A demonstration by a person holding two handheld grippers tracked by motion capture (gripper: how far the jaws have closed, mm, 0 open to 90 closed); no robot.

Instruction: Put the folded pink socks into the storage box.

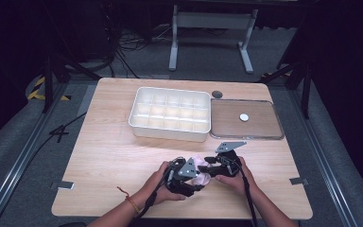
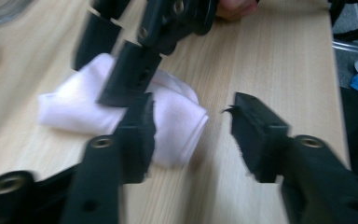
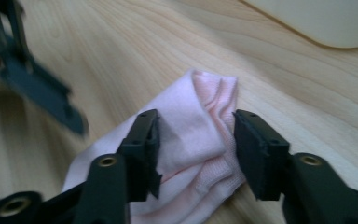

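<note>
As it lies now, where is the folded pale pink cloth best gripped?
Probably across the thick rolled fold of the folded pale pink cloth, coming down from above. That bunched ridge stands proud of the light wooden table and already lies between the right claw and its open jaws, while the flat edges hug the wood.

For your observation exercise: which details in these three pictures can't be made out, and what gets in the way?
- High view: most of the pink cloth, covered by both tongs and hands.
- High view: the white disc on the tray is too small to identify.
- Left gripper view: the right tongs are motion-blurred.
- Right gripper view: the cloth's lower end is cut off by the frame edge.
</note>
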